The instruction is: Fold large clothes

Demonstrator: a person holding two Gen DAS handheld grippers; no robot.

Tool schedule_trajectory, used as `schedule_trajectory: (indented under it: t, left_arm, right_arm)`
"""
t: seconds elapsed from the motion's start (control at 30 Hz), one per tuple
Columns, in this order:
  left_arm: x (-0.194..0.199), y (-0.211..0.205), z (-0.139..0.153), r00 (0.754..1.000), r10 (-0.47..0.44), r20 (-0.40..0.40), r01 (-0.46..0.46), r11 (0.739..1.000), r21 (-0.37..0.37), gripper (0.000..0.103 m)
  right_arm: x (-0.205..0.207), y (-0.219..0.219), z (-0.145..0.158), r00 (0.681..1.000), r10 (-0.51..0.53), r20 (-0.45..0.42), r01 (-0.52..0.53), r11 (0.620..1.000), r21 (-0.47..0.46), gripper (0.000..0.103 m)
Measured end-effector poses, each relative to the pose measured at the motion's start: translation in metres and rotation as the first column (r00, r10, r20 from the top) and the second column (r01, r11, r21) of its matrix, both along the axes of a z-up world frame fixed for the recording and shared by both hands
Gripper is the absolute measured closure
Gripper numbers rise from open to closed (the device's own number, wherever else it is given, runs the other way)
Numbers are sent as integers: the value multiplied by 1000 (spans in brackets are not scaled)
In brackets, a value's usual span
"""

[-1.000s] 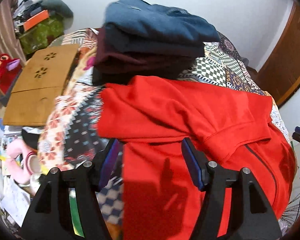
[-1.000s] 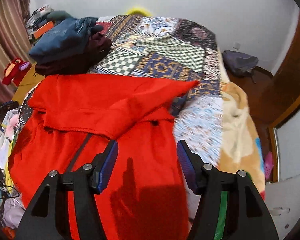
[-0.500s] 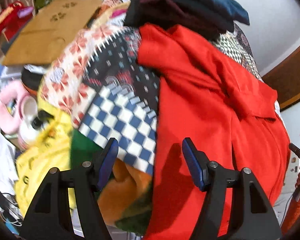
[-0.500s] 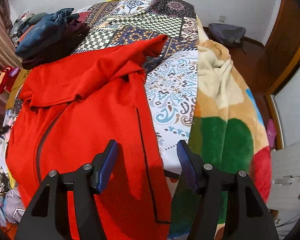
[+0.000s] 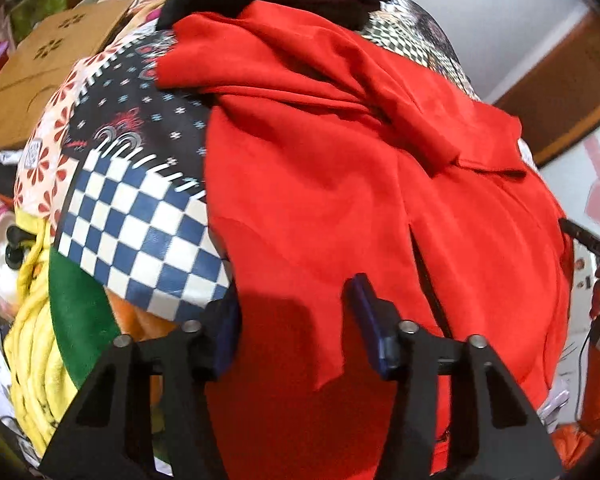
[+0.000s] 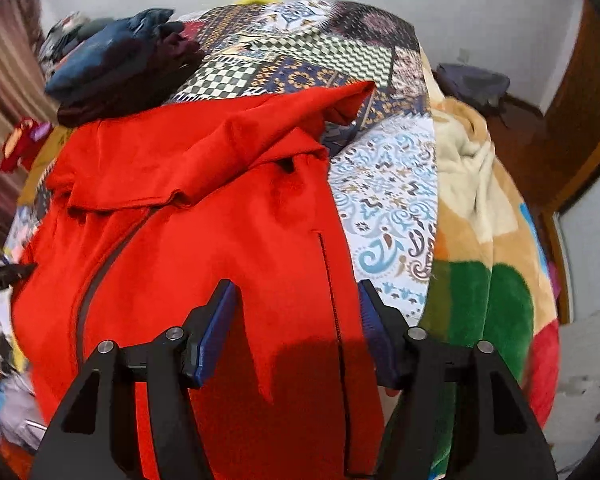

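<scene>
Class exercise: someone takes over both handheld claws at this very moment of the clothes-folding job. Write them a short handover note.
Left claw: open, empty, over the near left edge of the red jacket.
Right claw: open, empty, over the jacket's near right side by the pocket seam.
Things: jacket lies spread on the patchwork bedspread, sleeves crossed over the chest; pile of folded dark clothes behind it.
Done: sleeves folded in.
Left: probably grip the near hem and fold the body up, then stack it.
</scene>
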State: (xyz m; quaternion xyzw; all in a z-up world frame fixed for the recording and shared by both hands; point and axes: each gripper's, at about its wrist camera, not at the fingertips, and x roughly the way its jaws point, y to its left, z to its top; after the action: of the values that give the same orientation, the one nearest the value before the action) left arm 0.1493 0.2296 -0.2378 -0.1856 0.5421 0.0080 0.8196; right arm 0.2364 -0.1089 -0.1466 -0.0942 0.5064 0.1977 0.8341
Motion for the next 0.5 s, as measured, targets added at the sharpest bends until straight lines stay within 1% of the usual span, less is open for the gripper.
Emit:
schedule_trajectory:
  t: [0.03, 0.07, 0.1, 0.13, 0.17, 0.27, 0.33, 0.5]
  left_arm:
    - [0, -1, 0, 1000, -2, 4, 2, 1000, -6, 67]
    - [1, -1, 0, 1000, 2, 5, -2, 1000, -19, 80]
    - [2, 0, 0, 1000, 9, 3, -9, 1000, -28, 90]
    - [4, 1, 0, 1000, 15, 2, -15, 999, -32, 92]
    - [5, 1, 1, 1000, 17, 1, -17, 999, -37, 94]
    - [10, 3, 11, 1000, 20, 19, -20, 999, -30, 97]
    - [13, 6, 24, 998, 27, 50, -26, 999, -25, 97]
    - [26, 16, 69, 985, 39, 169, -36, 999, -21, 97]
  right_arm:
    - [-1, 1, 1, 1000, 6, 12, -6, 1000, -7, 55]
    - [-2, 2, 2, 1000, 4, 30, -4, 1000, -6, 66]
    - [-2, 2, 4, 999, 0, 40, 0, 1000, 11, 73]
    - [-2, 3, 5, 999, 6, 34, -7, 999, 34, 88]
    - [0, 4, 6, 1000, 6, 25, -7, 998, 58, 91]
    - [4, 9, 12, 999, 3, 53, -7, 997, 78, 92]
    - [10, 10, 19, 998, -2, 63, -5, 994, 105, 93]
    - [31, 20, 43, 995, -3, 99, -13, 988, 155, 93]
